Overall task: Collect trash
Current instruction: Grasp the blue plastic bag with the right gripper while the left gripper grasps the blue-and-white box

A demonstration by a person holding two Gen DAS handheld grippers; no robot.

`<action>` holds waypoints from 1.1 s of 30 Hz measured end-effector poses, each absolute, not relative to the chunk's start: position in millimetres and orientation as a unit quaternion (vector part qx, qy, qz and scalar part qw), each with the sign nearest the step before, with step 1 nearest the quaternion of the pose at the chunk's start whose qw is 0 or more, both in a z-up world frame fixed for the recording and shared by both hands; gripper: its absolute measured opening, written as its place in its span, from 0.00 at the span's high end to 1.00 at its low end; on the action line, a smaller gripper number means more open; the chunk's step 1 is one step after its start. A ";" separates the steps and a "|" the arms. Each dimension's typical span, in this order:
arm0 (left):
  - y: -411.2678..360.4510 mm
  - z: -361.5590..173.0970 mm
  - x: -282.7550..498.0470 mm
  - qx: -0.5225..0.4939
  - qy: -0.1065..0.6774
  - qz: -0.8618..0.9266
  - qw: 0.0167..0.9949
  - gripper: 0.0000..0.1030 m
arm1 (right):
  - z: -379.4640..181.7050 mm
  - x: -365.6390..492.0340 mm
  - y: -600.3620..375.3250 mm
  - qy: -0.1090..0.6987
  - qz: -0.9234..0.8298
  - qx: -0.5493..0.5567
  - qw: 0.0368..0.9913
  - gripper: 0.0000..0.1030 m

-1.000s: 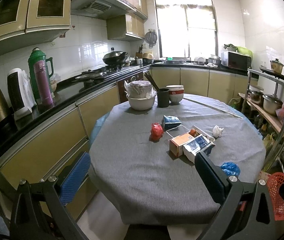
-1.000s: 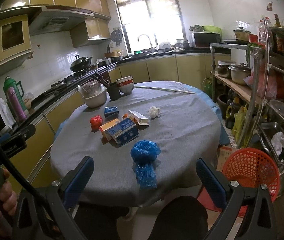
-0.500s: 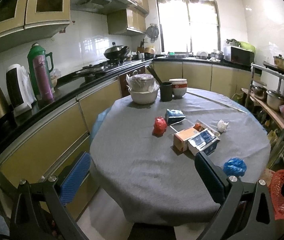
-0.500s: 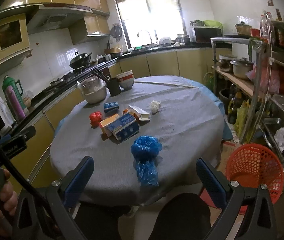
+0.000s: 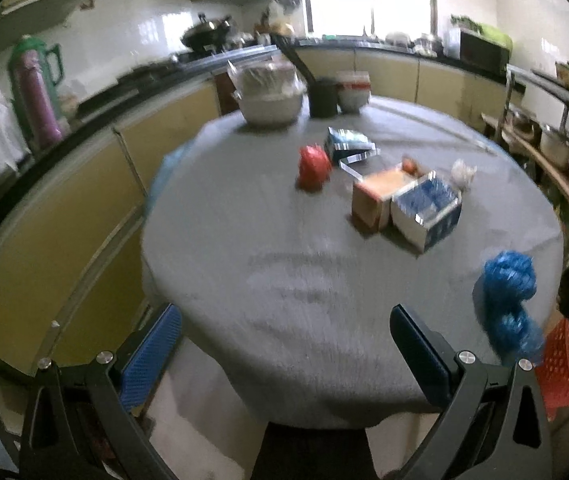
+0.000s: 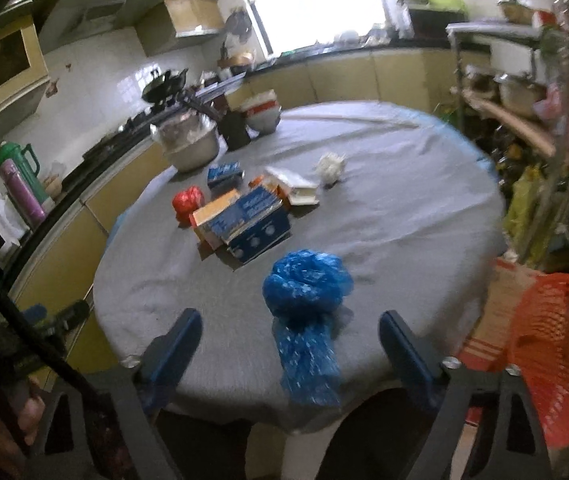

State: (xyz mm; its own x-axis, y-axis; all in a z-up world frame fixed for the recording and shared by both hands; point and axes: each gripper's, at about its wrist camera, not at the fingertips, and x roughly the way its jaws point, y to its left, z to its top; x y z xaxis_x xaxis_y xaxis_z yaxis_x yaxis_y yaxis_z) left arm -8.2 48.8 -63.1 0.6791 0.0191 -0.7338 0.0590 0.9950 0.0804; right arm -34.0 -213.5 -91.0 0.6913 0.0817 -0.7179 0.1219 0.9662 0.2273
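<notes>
A round table with a grey cloth (image 5: pixel 284 280) holds the trash. A crumpled blue plastic bag (image 6: pixel 304 292) lies at the near edge, also in the left wrist view (image 5: pixel 508 292). Behind it lie a blue-and-white carton (image 6: pixel 252 226), an orange box (image 6: pixel 208 216), a red crumpled bag (image 6: pixel 186 202), a small blue packet (image 6: pixel 224 172), a white carton (image 6: pixel 296 188) and a white paper ball (image 6: pixel 330 164). My right gripper (image 6: pixel 288 344) is open, its fingers either side of the blue bag's tail. My left gripper (image 5: pixel 284 344) is open and empty over the table's near edge.
An orange mesh basket (image 6: pixel 560 352) stands on the floor to the table's right. Bowls (image 6: pixel 192 144) and a dark cup (image 6: pixel 236 128) stand at the table's far side. A cabinet counter (image 5: pixel 64 184) runs along the left. A metal shelf rack (image 6: pixel 544 120) stands at the right.
Both grippers have moved forward and lower toward the table. The blue bag now lies between my right gripper's open fingers. The trash has not moved.
</notes>
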 end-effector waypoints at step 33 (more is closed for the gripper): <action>-100.5 -111.0 146.1 0.140 0.437 -0.239 0.856 0.04 | -169.7 15.6 -290.8 0.414 0.044 0.289 0.862 0.40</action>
State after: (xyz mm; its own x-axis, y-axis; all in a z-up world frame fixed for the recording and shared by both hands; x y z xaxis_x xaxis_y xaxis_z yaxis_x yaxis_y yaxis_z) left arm 146.1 -100.5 -111.0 0.5049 -0.2861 -0.8144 0.5314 0.8465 0.0320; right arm 15.6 -290.8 -169.7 0.6541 0.3143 -0.6880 0.1638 0.8291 0.5346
